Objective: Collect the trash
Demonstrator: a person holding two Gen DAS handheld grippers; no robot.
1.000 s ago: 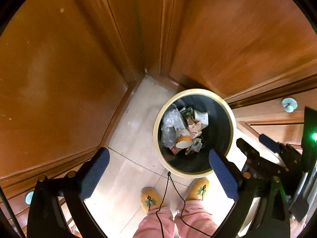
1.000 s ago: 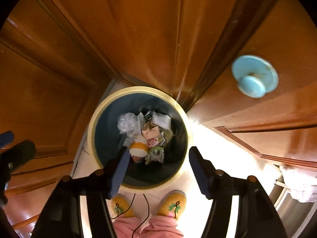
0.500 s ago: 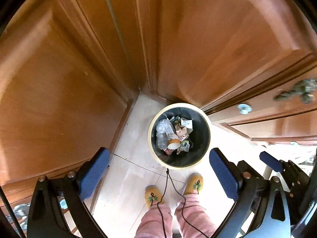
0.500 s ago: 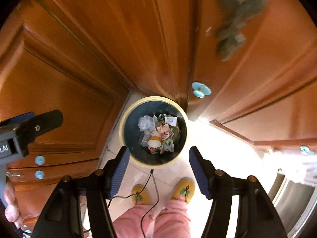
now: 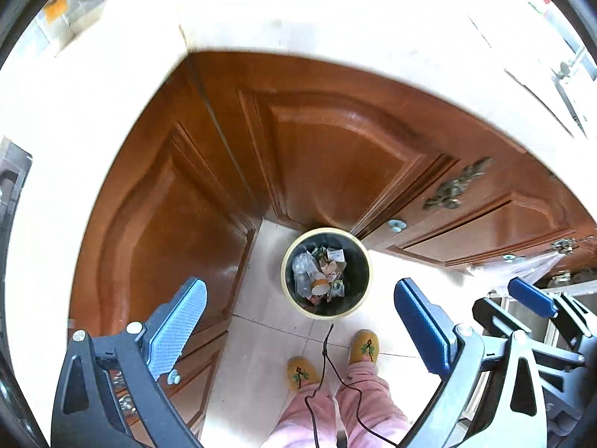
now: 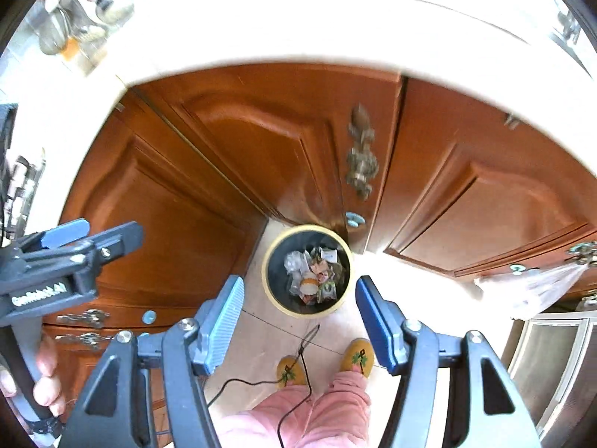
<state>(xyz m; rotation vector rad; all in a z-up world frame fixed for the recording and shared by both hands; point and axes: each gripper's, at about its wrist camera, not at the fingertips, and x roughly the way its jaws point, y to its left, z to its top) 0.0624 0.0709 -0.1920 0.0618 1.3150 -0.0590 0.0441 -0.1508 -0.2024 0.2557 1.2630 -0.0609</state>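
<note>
Both grippers point steeply down at the floor, and I see nothing between the fingers of either. On my left gripper (image 5: 300, 321) the blue pads stand wide apart and empty. My right gripper (image 6: 298, 321) is likewise spread, its pads clear of everything. From the right wrist view I also see the left unit at the left edge, gripped by a hand (image 6: 43, 380).

Far below sits the trash bin (image 5: 289, 257), a round dark container with a pale yellow rim, standing on the tiled floor (image 5: 257, 339) in the corner where the wooden cabinet doors (image 5: 324, 156) meet. It holds trash (image 5: 317, 272): crumpled wrappers, clear plastic and one orange-and-white item. Just beside the bin, nearer me, are two yellow slippers (image 5: 363, 347) below pink trouser legs. A thin black cable (image 5: 324, 351) hangs in front of them.
</note>
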